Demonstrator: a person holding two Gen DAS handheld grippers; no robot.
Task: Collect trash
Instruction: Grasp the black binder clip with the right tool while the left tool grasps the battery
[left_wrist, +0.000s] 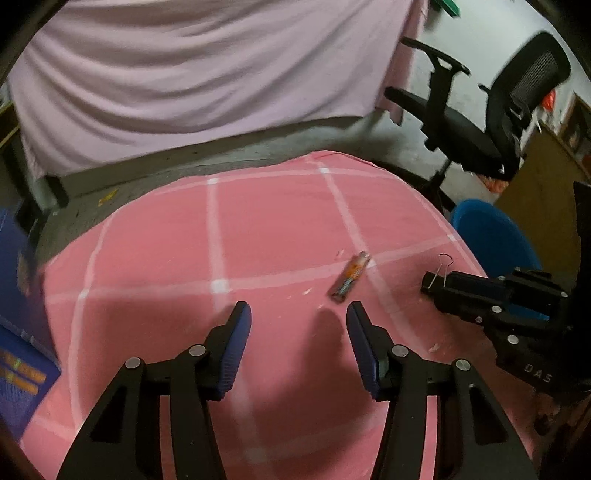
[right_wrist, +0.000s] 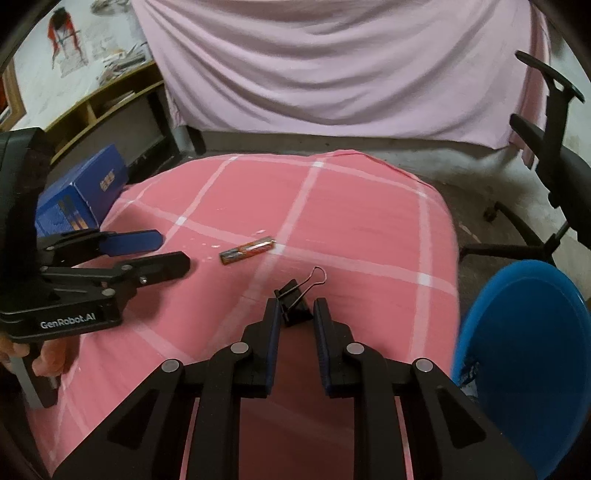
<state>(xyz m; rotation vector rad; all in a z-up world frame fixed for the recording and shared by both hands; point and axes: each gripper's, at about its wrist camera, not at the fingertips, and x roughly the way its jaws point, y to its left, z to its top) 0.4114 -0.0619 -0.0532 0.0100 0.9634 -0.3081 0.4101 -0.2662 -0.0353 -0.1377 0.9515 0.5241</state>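
Wrapper (right_wrist: 248, 251) lies beyond the binder clip (right_wrist: 295, 300), which my right claw (right_wrist: 295, 314) brackets, jaws narrowed, grip uncertain. I'd seat it deeper before clenching; left claw (left_wrist: 298, 314) hangs released.

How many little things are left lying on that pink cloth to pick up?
2. A binder clip sits between the right gripper's jaws, apparently pinched. A small orange wrapper lies loose mid-cloth, ahead of the open left gripper. Tiny white crumbs aside, nothing else shows.
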